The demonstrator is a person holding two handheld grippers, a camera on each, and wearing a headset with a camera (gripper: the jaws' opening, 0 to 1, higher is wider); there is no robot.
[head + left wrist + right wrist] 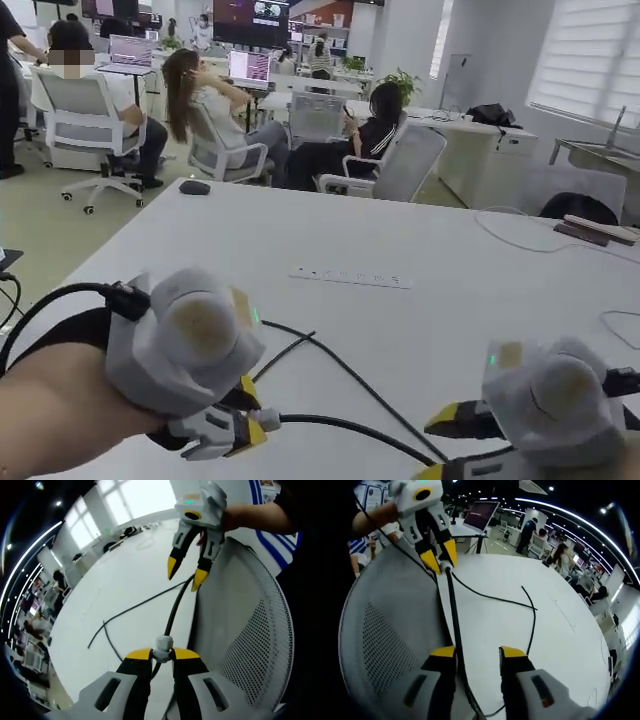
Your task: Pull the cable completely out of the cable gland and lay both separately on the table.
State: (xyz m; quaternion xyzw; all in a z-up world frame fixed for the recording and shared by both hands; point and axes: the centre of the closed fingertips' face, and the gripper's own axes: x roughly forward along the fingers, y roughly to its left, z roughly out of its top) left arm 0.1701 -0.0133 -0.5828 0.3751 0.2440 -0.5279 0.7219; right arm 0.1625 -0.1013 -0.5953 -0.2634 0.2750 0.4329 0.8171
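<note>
**Item: cable and gland, extraction step, not yet done**

- **Left tool** [162, 654]: we record the jaws pressed together on the cable gland [163, 645], a small pale grey fitting held just above the near edge of the table [400, 230].
- **Cable** [172, 610]: black and threaded through the gland. It runs from the fitting straight across to the right tool [478, 654], and the remainder trails in loose curves over the white tabletop.
- **Right tool**: jaws spread. The cable passes between them, close against one jaw, and is not pinched.
- **Handling, in our judgement:**
  - Close the right tool firmly on the cable near the gland.
  - Hold the left tool steady.
  - Draw the two apart along the line of the cable, so that it slides through the bore rather than kinking at the mouth.
  - The length on the table looks long, so we expect several re-grips.
  - Watch that the slack does not snag.
  - Set the gland and the cable down well apart.
- **Surroundings:** a white power strip [350, 277] and a dark mouse [194, 187] farther up the table, and a mesh chair back [250, 630] beside it.
- **Markings:** we can read no brand, label or writing on the gland, the cable or the tools. The distant screens are too small to read.
</note>
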